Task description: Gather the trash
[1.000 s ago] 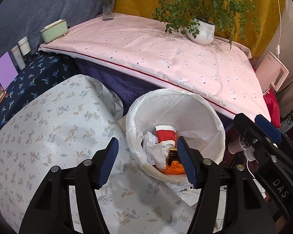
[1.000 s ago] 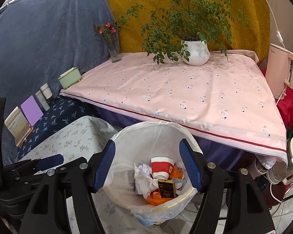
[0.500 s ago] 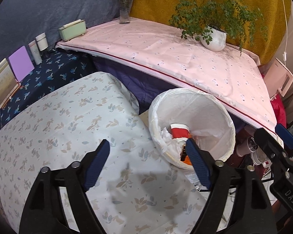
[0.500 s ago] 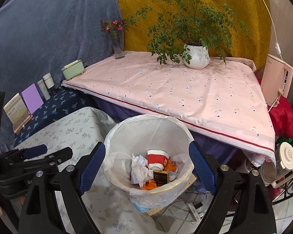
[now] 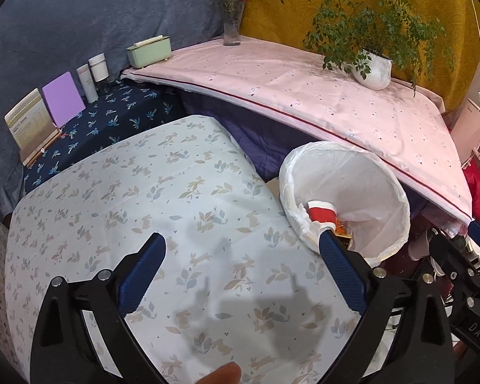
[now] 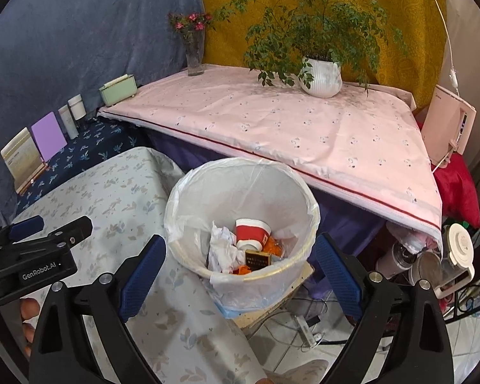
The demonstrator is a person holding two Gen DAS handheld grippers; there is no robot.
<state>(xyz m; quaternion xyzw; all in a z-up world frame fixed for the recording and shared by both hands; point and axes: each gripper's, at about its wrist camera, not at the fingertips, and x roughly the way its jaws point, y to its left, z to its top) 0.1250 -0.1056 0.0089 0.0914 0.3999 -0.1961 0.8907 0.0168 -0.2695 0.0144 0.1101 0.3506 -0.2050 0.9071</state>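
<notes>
The left gripper [image 5: 241, 252] tilts down over the leaf-print tabletop [image 5: 128, 198], jaws opening wide with nothing between them. The right gripper [image 6: 240, 252] tilts down likewise over the bin [image 6: 188, 188], jaws also opening and empty, its fingers to either side of the bin in view without touching it. The one bin stands between the tabletop and the pink tabletop [image 6: 304, 128]. Inside lie one red cup [image 6: 251, 230], one crumpled paper [image 6: 222, 249], one dark box [image 6: 257, 260] and some orange scraps [image 6: 275, 244].
</notes>
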